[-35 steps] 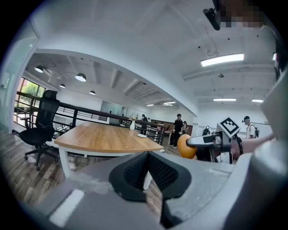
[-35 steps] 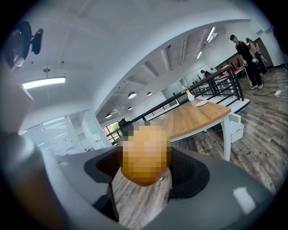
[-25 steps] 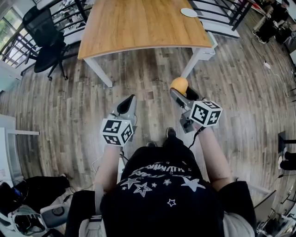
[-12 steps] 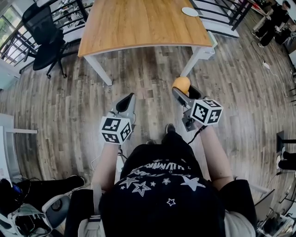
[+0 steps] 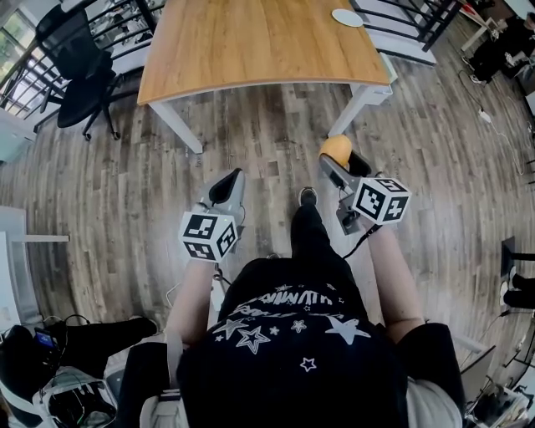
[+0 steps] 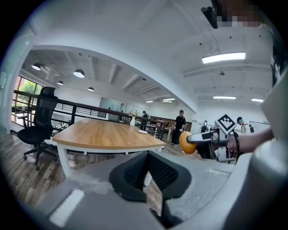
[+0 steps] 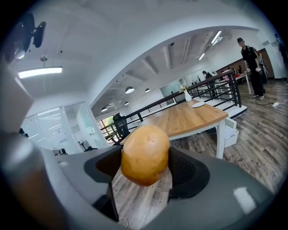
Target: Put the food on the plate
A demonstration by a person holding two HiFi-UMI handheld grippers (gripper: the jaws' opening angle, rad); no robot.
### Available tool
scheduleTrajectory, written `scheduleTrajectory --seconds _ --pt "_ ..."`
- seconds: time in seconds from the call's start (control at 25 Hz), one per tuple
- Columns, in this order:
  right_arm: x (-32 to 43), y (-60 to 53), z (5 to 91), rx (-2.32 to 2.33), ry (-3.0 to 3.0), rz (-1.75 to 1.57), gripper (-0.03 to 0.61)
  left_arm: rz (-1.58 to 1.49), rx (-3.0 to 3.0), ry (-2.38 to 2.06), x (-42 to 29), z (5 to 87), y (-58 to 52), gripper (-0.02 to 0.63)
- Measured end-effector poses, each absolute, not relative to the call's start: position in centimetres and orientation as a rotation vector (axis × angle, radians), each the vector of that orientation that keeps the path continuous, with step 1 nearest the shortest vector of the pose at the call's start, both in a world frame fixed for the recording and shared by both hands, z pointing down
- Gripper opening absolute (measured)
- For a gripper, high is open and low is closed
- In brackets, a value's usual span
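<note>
A yellow-brown potato point(image 5: 337, 149) is clamped between the jaws of my right gripper point(image 5: 338, 160), held in the air over the wooden floor. In the right gripper view the potato point(image 7: 145, 155) fills the gap between the black pads. My left gripper point(image 5: 227, 185) hangs level beside it on the left, jaws together and empty point(image 6: 147, 168). A small white plate point(image 5: 347, 17) lies at the far right corner of the wooden table point(image 5: 251, 50) ahead; it also shows as the plate point(image 7: 198, 104) in the right gripper view.
A black office chair point(image 5: 79, 75) stands left of the table. Black railings point(image 5: 410, 21) run behind it. White table legs point(image 5: 351, 104) and a white box stand below the right end. People stand far off on the right point(image 7: 249, 67). Bags lie on the floor at lower left point(image 5: 50, 376).
The person has stepped toward the table, one foot now forward between the grippers. The right gripper with the potato has drifted slightly right; the left has hardly shifted.
</note>
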State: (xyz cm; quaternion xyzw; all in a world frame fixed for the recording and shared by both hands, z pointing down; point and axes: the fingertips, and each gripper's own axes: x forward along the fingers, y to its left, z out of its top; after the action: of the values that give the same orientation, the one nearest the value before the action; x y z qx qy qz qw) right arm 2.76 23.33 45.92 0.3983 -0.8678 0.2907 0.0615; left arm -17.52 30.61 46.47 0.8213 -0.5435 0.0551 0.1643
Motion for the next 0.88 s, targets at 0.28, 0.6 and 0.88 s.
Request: scheduleTrajectory --seconds 0.28,0.6,0.88 --pt "3.4 16.8 46.2 1.225 -2.638 0.908 0.331 0.181 2.333 -1.568 -17.4 46.5 25.5 0.002" --pt "4.5 7.8 46.7 1.18 -2.645 0.939 0.331 0.202 2.285 -1.613 -16.7 46.8 17.9 0.002" --pt "6.5 -0.9 45.9 1.143 -2.655 0.931 0.331 0.214 2.274 -1.639 -14.6 45.9 9.8 0.002"
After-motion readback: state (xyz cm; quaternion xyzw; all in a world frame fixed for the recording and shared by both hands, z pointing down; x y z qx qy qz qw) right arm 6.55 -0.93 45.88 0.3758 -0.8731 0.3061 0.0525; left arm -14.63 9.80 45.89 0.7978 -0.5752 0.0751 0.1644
